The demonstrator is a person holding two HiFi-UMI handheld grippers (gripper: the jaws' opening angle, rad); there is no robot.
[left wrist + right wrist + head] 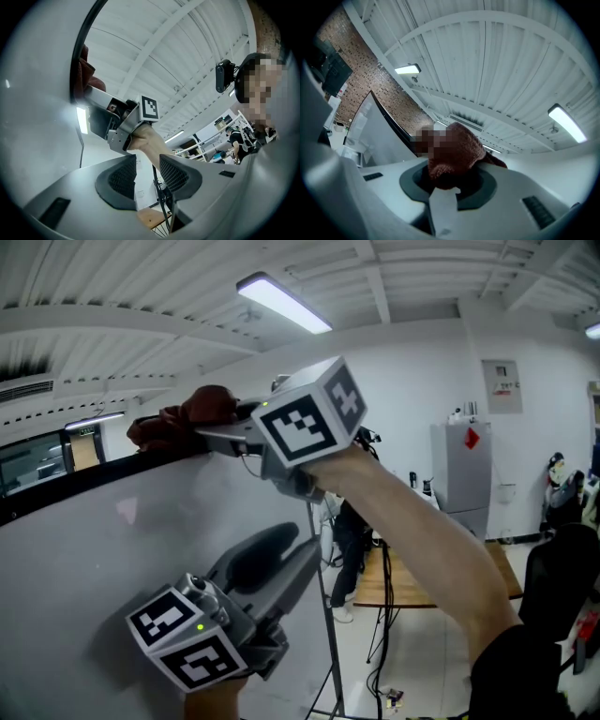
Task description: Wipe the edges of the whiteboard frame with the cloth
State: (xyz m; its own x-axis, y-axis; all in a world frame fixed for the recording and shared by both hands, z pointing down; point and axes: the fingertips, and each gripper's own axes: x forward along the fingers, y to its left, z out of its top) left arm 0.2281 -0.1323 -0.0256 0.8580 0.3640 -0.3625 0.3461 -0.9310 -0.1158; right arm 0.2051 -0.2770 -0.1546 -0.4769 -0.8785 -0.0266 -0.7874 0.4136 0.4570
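Note:
A dark red cloth point(187, 413) lies bunched on the black top frame point(84, 474) of the whiteboard point(112, 559). My right gripper point(204, 433) is raised to that top edge and is shut on the cloth point(457, 152), which fills its jaws point(450, 180). My left gripper point(291, 545) hangs lower in front of the white board surface, pointing up and to the right. Its jaws point(147, 176) stand open with nothing between them. From the left gripper view, the cloth point(84, 70) shows against the frame edge point(82, 51), next to the right gripper point(101, 112).
The board's metal stand post point(326, 615) runs down just right of the board. Behind it are a person in dark clothes point(352, 531), a wooden table point(394, 582) and a grey cabinet point(461, 474). A black chair point(562, 577) stands at the right.

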